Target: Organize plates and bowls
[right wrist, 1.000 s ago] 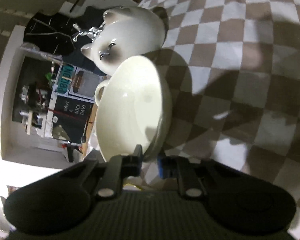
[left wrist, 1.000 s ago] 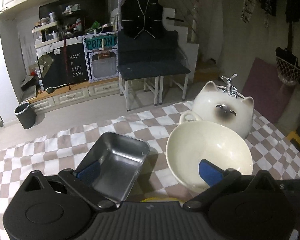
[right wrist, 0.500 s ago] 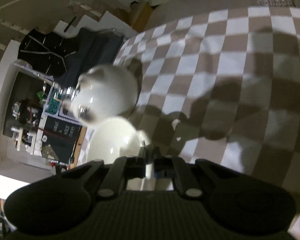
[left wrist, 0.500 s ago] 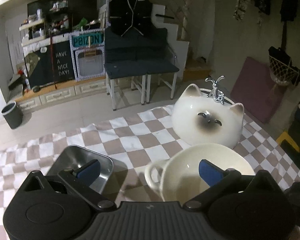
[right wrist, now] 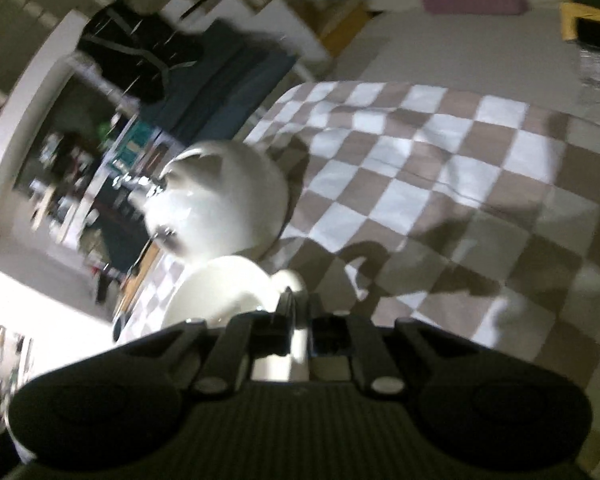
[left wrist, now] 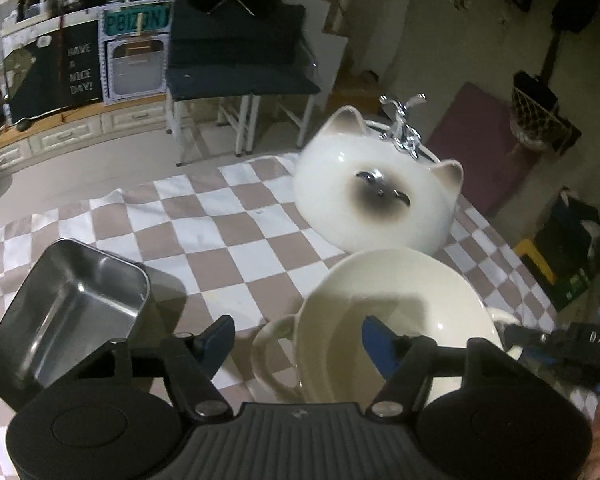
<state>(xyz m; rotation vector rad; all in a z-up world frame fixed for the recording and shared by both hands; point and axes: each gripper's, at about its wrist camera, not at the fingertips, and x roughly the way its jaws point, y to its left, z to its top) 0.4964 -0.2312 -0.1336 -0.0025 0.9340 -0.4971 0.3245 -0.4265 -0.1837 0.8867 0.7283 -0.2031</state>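
Note:
A cream bowl [left wrist: 404,300] with a loop handle on each side stands upright over the checked cloth. My left gripper [left wrist: 296,336] straddles its left handle [left wrist: 270,354]: one blue pad is outside the handle, the other inside the bowl. Its jaws are closing, and the pads do not touch the handle. My right gripper [right wrist: 302,306] pinches the bowl's [right wrist: 220,292] other handle [right wrist: 290,280] between narrow jaws that are opening slightly. That gripper also shows at the right edge of the left wrist view, as a dark gripper body [left wrist: 560,346].
A steel rectangular tray [left wrist: 72,312] sits tilted at the left, next to my left finger. A white cat-faced ceramic basin [left wrist: 372,200] with a chrome tap stands just behind the bowl. The checked tablecloth [right wrist: 440,200] ends at the far edge, with chairs and shelves beyond.
The bowl has swung from tilted to upright and come close under my left gripper, whose fingers have narrowed around the left handle. The right wrist view has rolled and moved back.

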